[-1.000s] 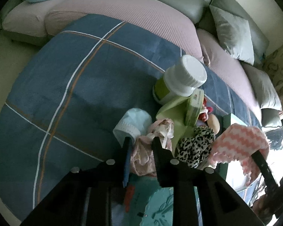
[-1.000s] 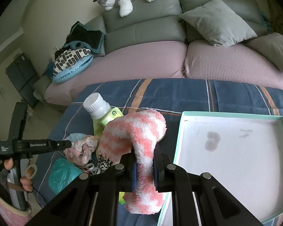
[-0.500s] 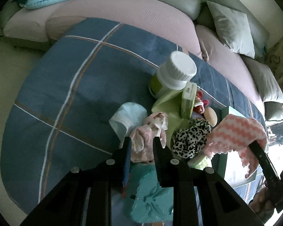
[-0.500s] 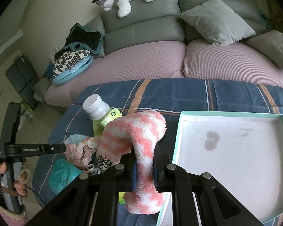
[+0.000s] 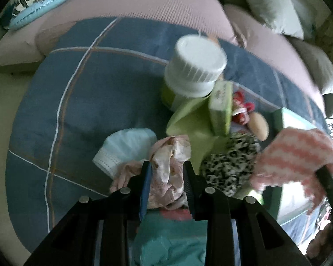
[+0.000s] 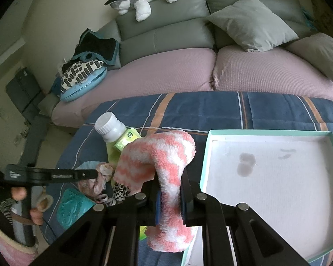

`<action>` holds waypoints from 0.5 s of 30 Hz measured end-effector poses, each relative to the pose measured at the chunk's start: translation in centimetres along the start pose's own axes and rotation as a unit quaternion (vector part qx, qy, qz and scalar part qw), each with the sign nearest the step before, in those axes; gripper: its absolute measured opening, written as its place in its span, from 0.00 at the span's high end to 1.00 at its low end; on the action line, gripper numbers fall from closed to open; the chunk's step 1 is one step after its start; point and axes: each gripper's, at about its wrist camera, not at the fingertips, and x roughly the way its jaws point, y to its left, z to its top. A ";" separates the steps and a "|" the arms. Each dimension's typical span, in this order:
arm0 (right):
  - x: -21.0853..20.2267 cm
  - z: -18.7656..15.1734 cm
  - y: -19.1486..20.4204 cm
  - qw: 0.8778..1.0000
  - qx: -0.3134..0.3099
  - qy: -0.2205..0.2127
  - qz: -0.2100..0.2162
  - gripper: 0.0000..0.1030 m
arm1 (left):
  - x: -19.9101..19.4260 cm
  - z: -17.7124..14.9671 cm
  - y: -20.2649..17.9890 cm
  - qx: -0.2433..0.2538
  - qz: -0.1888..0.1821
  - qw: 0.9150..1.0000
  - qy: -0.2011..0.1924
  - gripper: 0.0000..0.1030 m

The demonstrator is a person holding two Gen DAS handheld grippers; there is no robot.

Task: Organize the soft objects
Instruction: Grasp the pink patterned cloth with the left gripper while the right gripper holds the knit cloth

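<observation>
Closer now, left gripper (image 5: 166, 173) hangs low-centre, jaws opening around the pink scrunchie (image 5: 168, 161); centre it before squeezing. Right gripper (image 6: 169, 196) stays clamped on the fuzzy sock (image 6: 166, 170).

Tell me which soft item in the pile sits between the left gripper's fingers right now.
The pale pink scrunchie, lying between the light blue face mask and the leopard-print scrunchie. The left gripper straddles it, jaws opening.
</observation>
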 end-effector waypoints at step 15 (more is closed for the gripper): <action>-0.4 0.1 -0.2 1.000 0.002 -0.007 0.002 0.87 | -1.1 -1.0 1.9 -0.017 -0.010 0.999 -0.031 0.95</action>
